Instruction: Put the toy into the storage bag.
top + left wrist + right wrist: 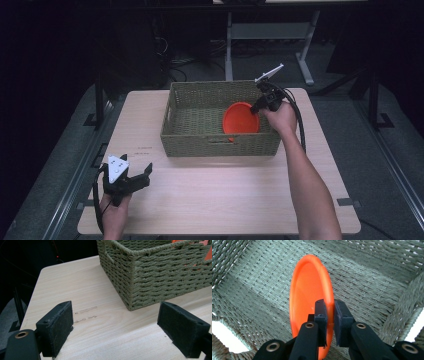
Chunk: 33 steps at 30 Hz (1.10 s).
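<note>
Woven olive basket (220,142) sits on wooden bench (220,195), toward far edge. Orange plastic plate (241,118) inside basket, right half, tilted on edge. Right tongs (330,315) over basket's right rim, clamped on plate rim. Left tongs (134,177) rest on bench near basket's front-left corner, jaws wide apart, nothing between.

At the lower left of the high view, the left hand (116,210) holds the left gripper (142,176) low, its jaws spread wide and pointing toward the upper right. The right forearm (310,190) rises from the bottom right edge toward the frame's centre, the right hand (281,117) tilting the right gripper (330,311) downward; its jaws are pinched together on a thin orange rim.
</note>
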Tool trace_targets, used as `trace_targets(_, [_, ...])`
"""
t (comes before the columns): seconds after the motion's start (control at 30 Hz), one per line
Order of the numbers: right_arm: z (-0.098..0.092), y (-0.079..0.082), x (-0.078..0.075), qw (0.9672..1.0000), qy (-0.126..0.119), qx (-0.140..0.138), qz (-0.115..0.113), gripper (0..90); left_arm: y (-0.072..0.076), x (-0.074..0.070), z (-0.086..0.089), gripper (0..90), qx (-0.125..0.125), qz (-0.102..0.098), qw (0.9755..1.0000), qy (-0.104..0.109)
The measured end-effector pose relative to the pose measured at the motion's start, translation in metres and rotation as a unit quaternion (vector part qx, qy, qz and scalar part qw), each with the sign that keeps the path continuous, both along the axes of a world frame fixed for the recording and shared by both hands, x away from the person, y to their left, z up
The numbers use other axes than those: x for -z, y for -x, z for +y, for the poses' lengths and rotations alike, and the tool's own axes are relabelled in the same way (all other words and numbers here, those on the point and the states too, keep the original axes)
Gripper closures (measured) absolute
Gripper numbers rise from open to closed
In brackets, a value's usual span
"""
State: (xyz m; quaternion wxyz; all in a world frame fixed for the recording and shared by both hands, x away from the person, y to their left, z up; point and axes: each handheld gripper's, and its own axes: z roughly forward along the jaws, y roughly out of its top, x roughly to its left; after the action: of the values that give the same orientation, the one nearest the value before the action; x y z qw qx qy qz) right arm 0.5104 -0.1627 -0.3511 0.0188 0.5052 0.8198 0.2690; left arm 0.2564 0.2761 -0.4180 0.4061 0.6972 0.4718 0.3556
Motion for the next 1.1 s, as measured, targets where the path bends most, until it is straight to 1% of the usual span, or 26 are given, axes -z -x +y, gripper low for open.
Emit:
trace_targets(0.07, [-0.003,0.000,0.000,1.0000,-0.008,0.000,0.006,80.7,0.000,0.000,0.000,12.8,0.000,0.002,1.0000,-0.002])
trace_targets(0.17, [-0.004,0.000,0.000,0.9999,-0.011,0.004,0.004,80.3,0.001,0.000,0.000,12.8,0.000,0.002,1.0000,-0.002])
trace_targets(0.3, [-0.003,0.001,-0.001,0.9999,-0.016,0.002,0.003,78.8,0.000,0.000,0.000,12.8,0.000,0.002,1.0000,-0.001])
trace_targets(0.37, [-0.003,0.002,-0.003,0.9999,-0.014,0.004,0.000,76.4,0.000,0.000,0.000,12.8,0.001,0.003,1.0000,-0.003])
trace_targets(0.5, [-0.008,0.002,-0.005,0.9998,-0.018,0.008,0.001,76.1,0.000,0.000,0.000,12.8,0.001,0.003,1.0000,-0.002])
trace_targets(0.6, [-0.009,0.003,-0.004,0.9999,-0.013,0.008,0.003,75.5,0.000,0.000,-0.001,12.8,0.003,0.001,1.0000,-0.003])
trace_targets(0.73, [-0.013,0.003,-0.002,0.9997,-0.018,0.013,0.001,73.0,0.000,0.000,-0.001,12.8,0.002,0.002,1.0000,-0.004])
trace_targets(0.8, [-0.014,0.003,-0.001,0.9998,-0.014,0.017,0.001,72.5,0.001,0.000,0.000,12.8,0.002,0.002,1.0000,-0.005])
trace_targets(0.9, [-0.018,0.003,0.002,0.9996,-0.014,0.024,0.006,72.0,0.001,0.000,0.000,12.8,0.002,0.001,1.0000,-0.005])
trace_targets(0.97, [-0.020,0.003,0.003,0.9996,-0.013,0.025,0.004,71.7,0.000,0.000,-0.001,12.8,0.002,0.001,1.0000,-0.004])
trace_targets(1.03, [-0.020,0.003,0.003,0.9995,-0.018,0.024,0.005,71.5,0.000,0.000,-0.001,12.8,0.002,0.000,1.0000,-0.002])
trace_targets(1.1, [-0.018,0.004,0.002,0.9997,-0.016,0.020,0.003,70.7,0.000,0.000,-0.002,12.8,0.002,0.000,1.0000,-0.003])
